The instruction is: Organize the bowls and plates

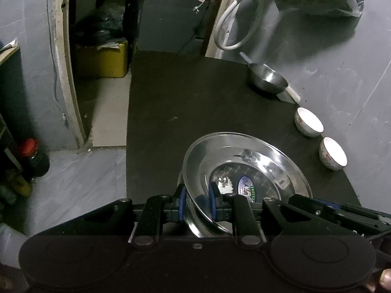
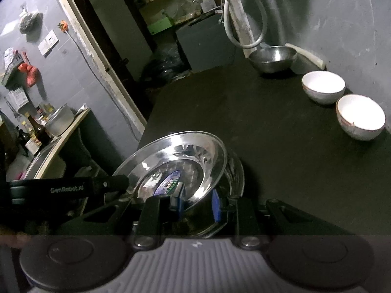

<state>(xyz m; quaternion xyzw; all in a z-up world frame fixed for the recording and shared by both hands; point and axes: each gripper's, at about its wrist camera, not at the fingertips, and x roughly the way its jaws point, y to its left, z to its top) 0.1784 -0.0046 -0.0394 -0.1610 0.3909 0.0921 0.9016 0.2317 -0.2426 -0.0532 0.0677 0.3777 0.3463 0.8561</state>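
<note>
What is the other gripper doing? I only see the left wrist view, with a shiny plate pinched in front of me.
Observer: The right gripper is shut on the same plate, with one pad inside the rim and one outside.
Operator: What is left of the doorway?
Observer: A pot stands on a counter among bottles.
Operator: Anything on that wall?
Observer: A red bag hangs there, near a light switch.

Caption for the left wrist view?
Left hand-held gripper pinches steel plate rim; two white bowls behind.
</note>
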